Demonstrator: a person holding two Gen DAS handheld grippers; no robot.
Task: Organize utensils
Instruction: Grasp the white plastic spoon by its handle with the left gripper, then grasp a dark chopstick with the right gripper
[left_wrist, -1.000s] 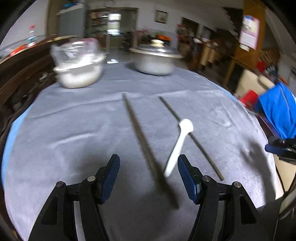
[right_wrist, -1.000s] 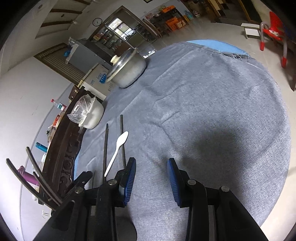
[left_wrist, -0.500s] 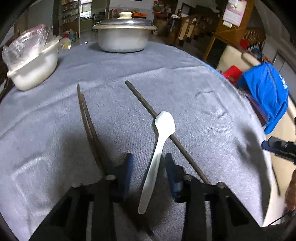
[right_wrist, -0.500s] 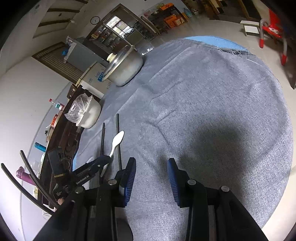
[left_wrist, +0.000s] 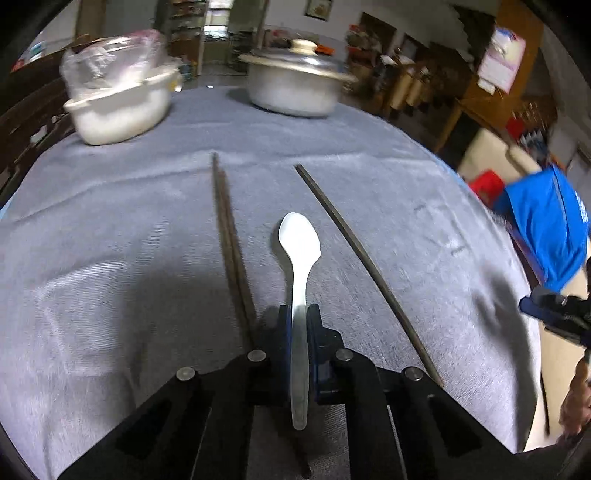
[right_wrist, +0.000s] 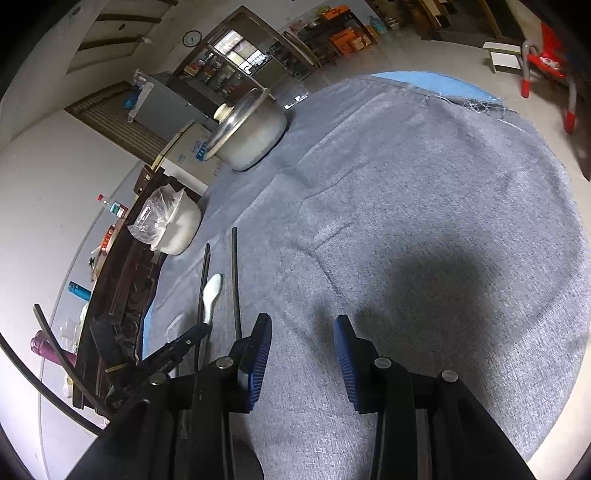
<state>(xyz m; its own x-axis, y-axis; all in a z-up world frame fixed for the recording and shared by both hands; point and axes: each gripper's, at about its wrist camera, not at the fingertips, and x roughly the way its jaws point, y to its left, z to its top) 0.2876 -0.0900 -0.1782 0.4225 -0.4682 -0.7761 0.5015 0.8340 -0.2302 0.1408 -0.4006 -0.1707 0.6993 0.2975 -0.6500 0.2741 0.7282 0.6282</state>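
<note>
A white plastic spoon (left_wrist: 298, 236) lies on the grey tablecloth (left_wrist: 110, 229), bowl pointing away from me. My left gripper (left_wrist: 298, 314) has its jaws closing tight on the spoon's handle, and both blue pads press against it. Left of the spoon lie two dark chopsticks (left_wrist: 229, 236) side by side. A single dark chopstick (left_wrist: 354, 243) lies to its right. In the right wrist view my right gripper (right_wrist: 303, 325) hovers open over bare cloth with nothing between its fingers. The spoon (right_wrist: 213, 291) and the left gripper (right_wrist: 192, 336) are at its left.
A lidded metal pot (left_wrist: 295, 88) and a white bowl with a plastic bag (left_wrist: 118, 107) stand at the table's far side. Blue cloth (left_wrist: 546, 225) hangs beyond the right edge. A dark wooden chair back (right_wrist: 122, 295) borders the left side. A red chair (right_wrist: 546, 70) stands on the floor.
My left gripper came in over the spoon's handle and its jaws went from wide open to shut on it. The right gripper stayed where it was, still open.
</note>
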